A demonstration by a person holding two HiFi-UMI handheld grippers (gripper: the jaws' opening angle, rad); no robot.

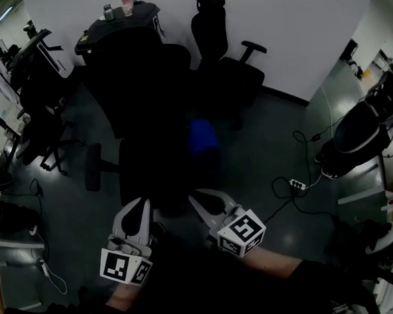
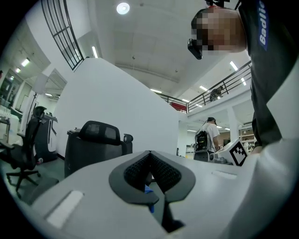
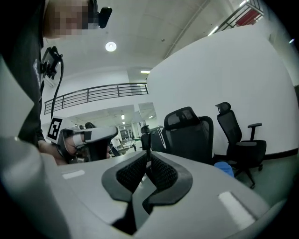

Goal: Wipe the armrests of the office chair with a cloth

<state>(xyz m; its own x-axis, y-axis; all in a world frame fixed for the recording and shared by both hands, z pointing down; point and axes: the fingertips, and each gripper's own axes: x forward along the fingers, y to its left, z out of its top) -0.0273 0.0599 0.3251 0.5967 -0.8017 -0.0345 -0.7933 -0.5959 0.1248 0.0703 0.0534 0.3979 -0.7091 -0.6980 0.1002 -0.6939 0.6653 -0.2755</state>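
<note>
A black office chair (image 1: 142, 90) stands just ahead of me, its left armrest (image 1: 93, 167) sticking out to the side. A blue cloth (image 1: 202, 138) lies at the chair's right side, about where the right armrest is; the dark picture hides what it rests on. My left gripper (image 1: 138, 204) and right gripper (image 1: 207, 197) are side by side near the seat's front edge, both apart from the cloth. The left gripper's (image 2: 150, 156) pads meet with nothing held. The right gripper (image 3: 148, 156) is shut and empty too, with the cloth (image 3: 224, 168) beyond it to the right.
A second black chair (image 1: 225, 55) stands by the white wall at the back right. A dark cabinet with cups (image 1: 118, 18) is behind the chair, and more chairs (image 1: 40, 103) stand at the left. A power strip with cables (image 1: 298, 184) lies on the floor at right. A person (image 2: 211, 135) stands far off.
</note>
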